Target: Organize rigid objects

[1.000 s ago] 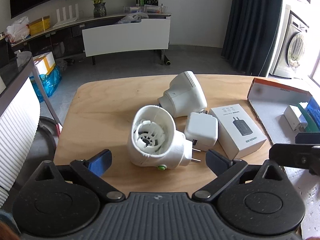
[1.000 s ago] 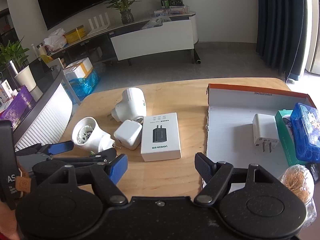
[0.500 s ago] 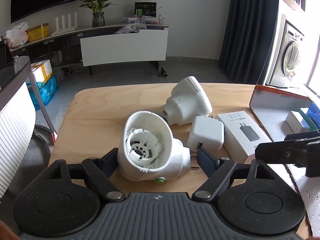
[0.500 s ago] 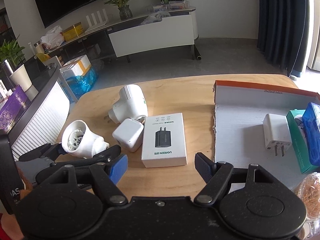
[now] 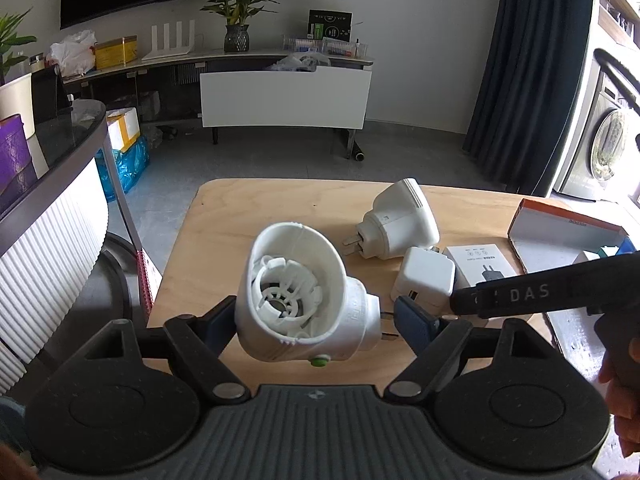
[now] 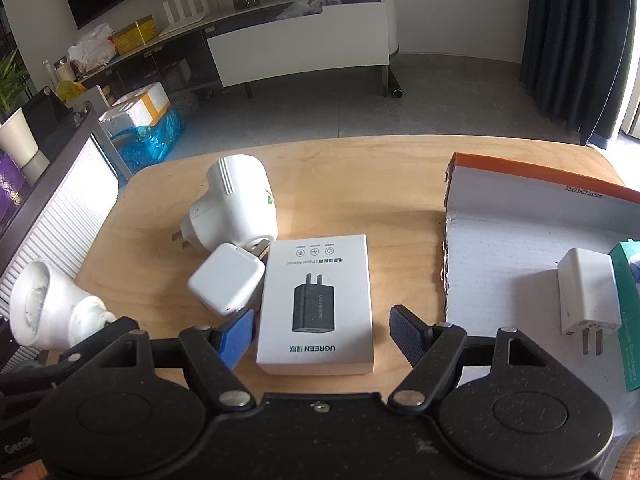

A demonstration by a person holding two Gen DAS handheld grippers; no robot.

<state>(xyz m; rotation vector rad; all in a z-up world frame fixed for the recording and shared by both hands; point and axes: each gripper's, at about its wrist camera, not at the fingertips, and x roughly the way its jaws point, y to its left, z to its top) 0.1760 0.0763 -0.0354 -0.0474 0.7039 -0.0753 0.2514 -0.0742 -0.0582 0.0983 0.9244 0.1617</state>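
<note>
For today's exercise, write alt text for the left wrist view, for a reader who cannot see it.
The left gripper, its jaws closed on a white plug-in device, holds it above a wooden table. Behind lie a second white plug-in device, a small white charger and a boxed adapter.

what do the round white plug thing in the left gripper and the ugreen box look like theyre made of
Round white plug device: looks like moulded hard plastic, matte to slightly satin, with thin ribs inside its open end. UGREEN box: probably smooth printed cardboard, with crisp folded edges.
</note>
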